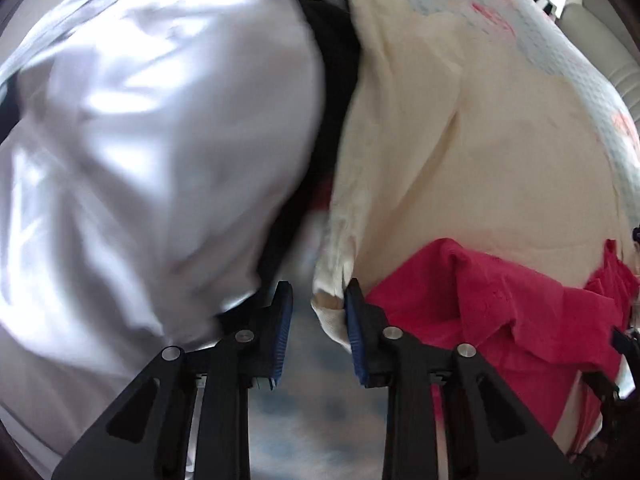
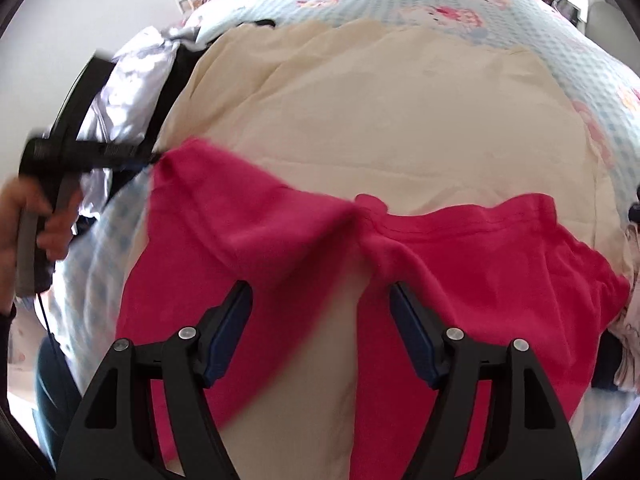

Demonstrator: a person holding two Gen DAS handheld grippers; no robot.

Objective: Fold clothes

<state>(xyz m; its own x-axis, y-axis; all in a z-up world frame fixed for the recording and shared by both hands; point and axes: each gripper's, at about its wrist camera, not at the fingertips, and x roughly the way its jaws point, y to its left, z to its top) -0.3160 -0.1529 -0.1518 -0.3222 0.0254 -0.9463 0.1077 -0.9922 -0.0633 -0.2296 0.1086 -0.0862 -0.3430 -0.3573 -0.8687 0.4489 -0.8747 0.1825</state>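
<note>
Black jaws with blue pads fill the bottom of both wrist views, so start with the right hand-held gripper: its jaws stand wide apart, clamped on nothing, pointing steeply down over the red garment. That garment lies draped across a cream garment spread flat on the bed, whose cover is pale blue check with pink figures. From the right hand-held gripper the red cloth's bunched middle ridge sits at about 12 o'clock, just beyond the fingertips, and its long axis runs from 9 to 3 o'clock across the view, one end reaching toward 10 o'clock and the other toward 3 o'clock. The left hand-held gripper has its jaws narrowly apart; a cream cloth edge touches the pad at 1 o'clock, but the other pad looks clear of it, so I judge it not yet clamped. In the right wrist view that left tool appears at 9 o'clock, its tip right at the red garment's 10 o'clock end. Judging by this, the left hand is nearer that corner and the right hand nearer the middle and 3 o'clock end. A shiny white garment and a black one lie at 10 to 12 o'clock in the left view.
</note>
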